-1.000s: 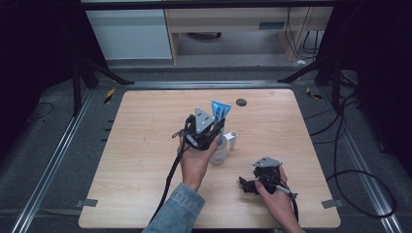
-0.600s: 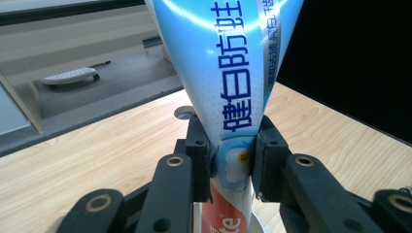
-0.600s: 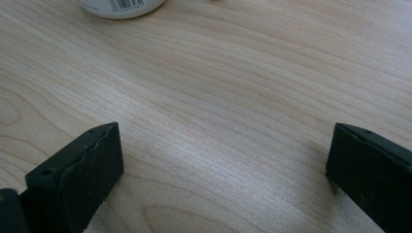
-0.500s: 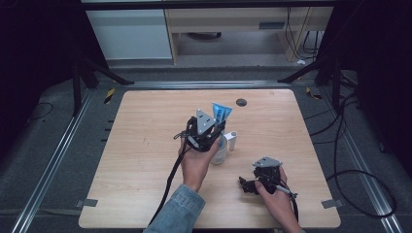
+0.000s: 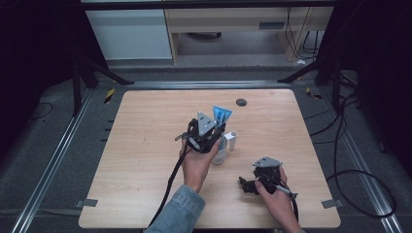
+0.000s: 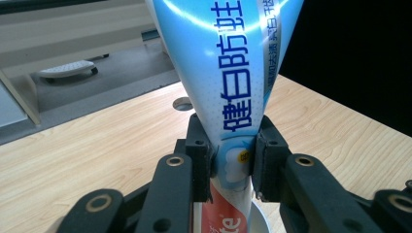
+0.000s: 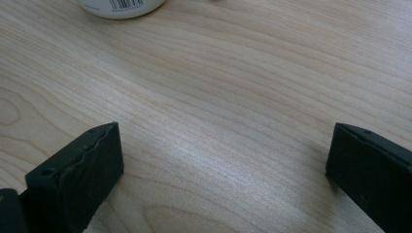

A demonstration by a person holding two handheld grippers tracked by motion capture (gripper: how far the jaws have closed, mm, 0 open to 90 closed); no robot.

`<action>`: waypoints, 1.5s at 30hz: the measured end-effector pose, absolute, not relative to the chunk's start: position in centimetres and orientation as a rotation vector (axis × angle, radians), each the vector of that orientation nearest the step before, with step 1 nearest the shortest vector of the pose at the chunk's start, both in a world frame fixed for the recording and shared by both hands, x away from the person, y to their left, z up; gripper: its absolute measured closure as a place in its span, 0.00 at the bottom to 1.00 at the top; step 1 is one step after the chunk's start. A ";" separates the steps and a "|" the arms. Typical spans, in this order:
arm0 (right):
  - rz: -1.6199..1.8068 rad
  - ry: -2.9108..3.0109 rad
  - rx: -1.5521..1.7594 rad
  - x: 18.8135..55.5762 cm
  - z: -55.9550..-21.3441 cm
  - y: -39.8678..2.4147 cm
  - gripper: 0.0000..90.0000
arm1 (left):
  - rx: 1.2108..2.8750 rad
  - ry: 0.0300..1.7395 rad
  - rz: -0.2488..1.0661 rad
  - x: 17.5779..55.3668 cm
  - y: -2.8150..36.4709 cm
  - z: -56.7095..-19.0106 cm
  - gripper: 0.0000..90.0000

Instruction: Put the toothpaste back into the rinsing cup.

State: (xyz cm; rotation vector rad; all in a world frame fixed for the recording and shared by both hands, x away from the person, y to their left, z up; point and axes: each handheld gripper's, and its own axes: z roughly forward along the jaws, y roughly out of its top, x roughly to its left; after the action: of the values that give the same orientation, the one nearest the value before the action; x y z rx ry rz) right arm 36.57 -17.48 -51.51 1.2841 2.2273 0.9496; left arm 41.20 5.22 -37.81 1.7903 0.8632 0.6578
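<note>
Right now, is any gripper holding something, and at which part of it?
The left gripper clamps the toothpaste tube at its narrow lower body. The right gripper is open and holds nothing.

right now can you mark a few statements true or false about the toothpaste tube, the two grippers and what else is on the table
1. The left gripper is clamped on the toothpaste tube. True.
2. The tube is red all over. False: its upper part is light blue with dark blue print; red shows at its lower end below the jaws.
3. The right gripper holds a white cup. False: its jaws stand wide apart over bare table with nothing between them.
4. In the high view a small white cylinder stands on the table just right of the left gripper. True.
5. The right gripper sits farther from the person than the left. False: it is nearer the person's edge, at the lower right of the high view.
</note>
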 end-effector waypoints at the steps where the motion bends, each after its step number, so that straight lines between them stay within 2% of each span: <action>1: 0.950 2.227 1.284 36.6 -51.5 -17.5 0.00 | 1.796 0.861 0.660 41.2 5.2 -37.9 0.80; 45: 0.950 2.227 1.278 36.6 -51.5 -17.5 0.00 | 1.899 0.870 0.625 41.6 4.7 -41.1 0.80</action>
State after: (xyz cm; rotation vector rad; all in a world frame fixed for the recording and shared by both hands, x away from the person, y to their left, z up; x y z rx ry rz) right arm 36.59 -17.49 -51.54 1.2781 2.2274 0.9496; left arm 41.63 4.72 -41.06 1.8993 0.8703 0.6249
